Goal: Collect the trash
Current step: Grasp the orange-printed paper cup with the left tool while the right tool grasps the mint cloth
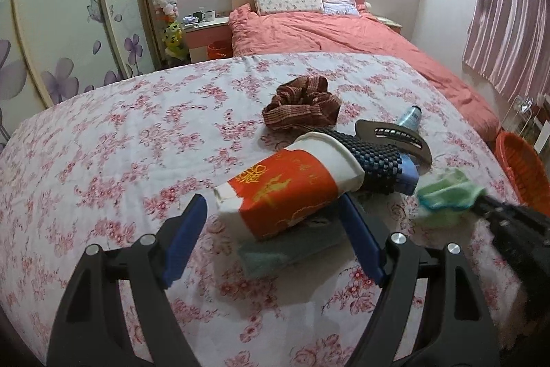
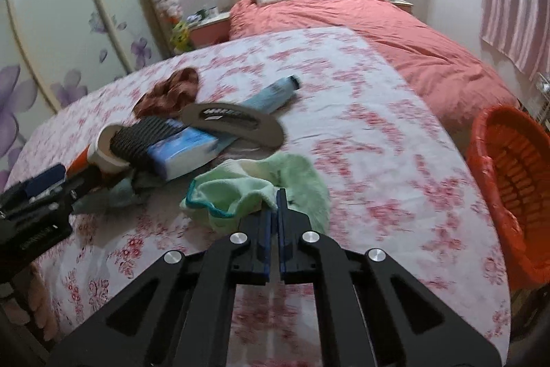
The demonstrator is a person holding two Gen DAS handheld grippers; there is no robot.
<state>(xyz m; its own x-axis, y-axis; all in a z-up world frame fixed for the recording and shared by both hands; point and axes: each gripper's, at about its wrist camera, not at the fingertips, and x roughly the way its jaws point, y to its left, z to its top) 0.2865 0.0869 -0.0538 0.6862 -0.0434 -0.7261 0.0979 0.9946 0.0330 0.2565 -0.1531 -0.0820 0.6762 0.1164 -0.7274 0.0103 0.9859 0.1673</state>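
Item: my right claw (image 2: pixel 274 195) clenched on the green cloth (image 2: pixel 261 184), lifted off the floral bedspread (image 2: pixel 378 133). Next, I judged: carry to orange basket (image 2: pixel 508 167), bedside right. My left claw (image 1: pixel 271 219) gaped around the red paper cup (image 1: pixel 288 184). Bedroom; striped curtain (image 1: pixel 508 16).

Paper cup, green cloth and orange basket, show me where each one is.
paper cup (image 1: pixel 282 191), left wrist view, on its red printed side.
green cloth (image 2: pixel 254 188), right wrist view, on its bunched middle.
orange basket (image 2: pixel 508 174), right wrist view, on its slatted inner wall.
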